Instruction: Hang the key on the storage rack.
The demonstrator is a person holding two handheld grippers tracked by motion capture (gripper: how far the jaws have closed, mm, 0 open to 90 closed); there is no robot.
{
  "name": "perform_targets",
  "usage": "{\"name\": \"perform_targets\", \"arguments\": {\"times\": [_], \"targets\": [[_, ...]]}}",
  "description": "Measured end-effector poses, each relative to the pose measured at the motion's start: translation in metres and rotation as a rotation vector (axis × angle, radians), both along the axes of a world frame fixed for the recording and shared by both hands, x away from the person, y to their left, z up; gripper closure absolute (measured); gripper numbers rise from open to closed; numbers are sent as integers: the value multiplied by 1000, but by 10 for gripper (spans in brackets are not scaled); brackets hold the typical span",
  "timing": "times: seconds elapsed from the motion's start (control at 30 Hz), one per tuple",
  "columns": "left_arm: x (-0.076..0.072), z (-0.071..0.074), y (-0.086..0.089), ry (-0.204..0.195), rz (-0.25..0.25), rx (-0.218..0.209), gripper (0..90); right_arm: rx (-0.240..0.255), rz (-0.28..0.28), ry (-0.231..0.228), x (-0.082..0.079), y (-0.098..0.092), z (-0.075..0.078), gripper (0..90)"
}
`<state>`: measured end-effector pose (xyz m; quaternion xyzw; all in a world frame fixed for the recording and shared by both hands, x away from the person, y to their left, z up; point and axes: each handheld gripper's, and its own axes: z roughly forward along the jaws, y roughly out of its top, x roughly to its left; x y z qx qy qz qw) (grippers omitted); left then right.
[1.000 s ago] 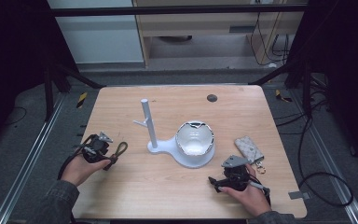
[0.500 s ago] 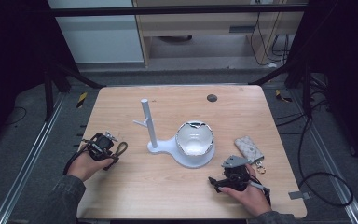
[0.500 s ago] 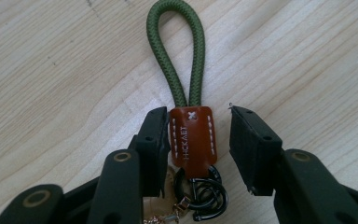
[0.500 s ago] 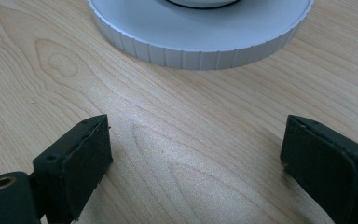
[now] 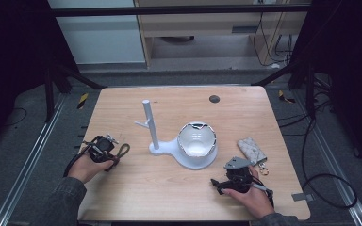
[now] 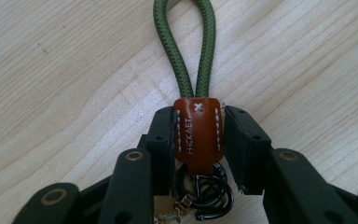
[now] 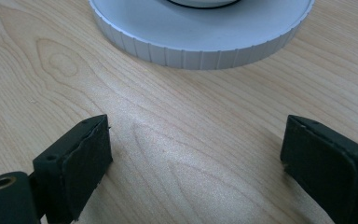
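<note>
A green rope keychain (image 6: 190, 56) with a brown leather tab is clamped by the left gripper (image 6: 199, 135), left of the white stand (image 5: 156, 141); the right gripper (image 7: 193, 158) is held agape.

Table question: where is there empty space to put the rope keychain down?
The table is bare along its far edge, behind the white post stand and around the dark hole, and at the near middle between both hands. It is crowded by the bowl and the patterned pouch.
</note>
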<state>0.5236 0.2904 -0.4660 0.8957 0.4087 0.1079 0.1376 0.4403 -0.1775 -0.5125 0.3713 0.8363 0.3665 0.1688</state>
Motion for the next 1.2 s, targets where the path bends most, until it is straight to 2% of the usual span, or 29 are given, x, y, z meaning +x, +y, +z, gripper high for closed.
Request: {"name": "perform_targets", "arguments": {"times": [0.17, 0.3, 0.33, 0.37, 0.43, 0.47, 0.5, 0.53, 0.6, 0.67, 0.7, 0.73, 0.8, 0.83, 0.87, 1.03, 1.07, 1.17, 1.2], "targets": [[-1, 0, 1, -11, -5, -6, 657, 0, 0, 0, 0, 0, 0, 87], [-7, 3, 3, -48, -12, -22, 659, 0, 0, 0, 0, 0, 0, 87], [-11, 7, 4, -80, -16, -37, 660, 0, 0, 0, 0, 0, 0, 87], [-11, 7, 4, -80, -16, -37, 660, 0, 0, 0, 0, 0, 0, 87], [-16, 10, 7, -106, -13, -61, 661, 0, 0, 0, 0, 0, 0, 86], [-19, 12, 8, -122, -12, -75, 661, 0, 0, 0, 0, 0, 0, 86], [-25, 16, 11, -155, -12, -104, 661, 0, 0, 0, 0, 0, 0, 87], [-25, 16, 11, -155, -12, -104, 661, 1, 0, 0, 0, 0, 0, 87], [-31, 20, 12, -191, -4, -129, 661, 0, 0, 0, 0, 0, 0, 86], [-36, 24, 14, -231, -6, -155, 662, 1, 0, 0, 0, 0, 0, 86], [-40, 28, 14, -264, 2, -185, 662, 1, 0, 0, 0, 0, 0, 87], [-40, 28, 14, -264, 2, -185, 662, 1, 0, 0, 0, 0, 0, 87], [-45, 32, 14, -303, 5, -207, 662, 1, 0, 0, 0, 0, 0, 87], [-49, 35, 12, -340, 4, -224, 662, 1, 0, 0, 0, 0, 0, 87], [-49, 35, 12, -340, 4, -224, 662, 1, 0, 0, 0, 0, 0, 87], [-56, 41, 7, -414, 7, -262, 662, 1, 0, 0, 0, 0, 0, 86], [-56, 41, 7, -414, 7, -262, 662, 1, 0, 0, 0, 0, 0, 86], [-59, 42, 6, -455, 15, -289, 662, 1, 0, 0, 0, 0, 0, 86], [-59, 42, 6, -455, 15, -289, 663, 1, 0, 0, 0, 0, 0, 86]]}}
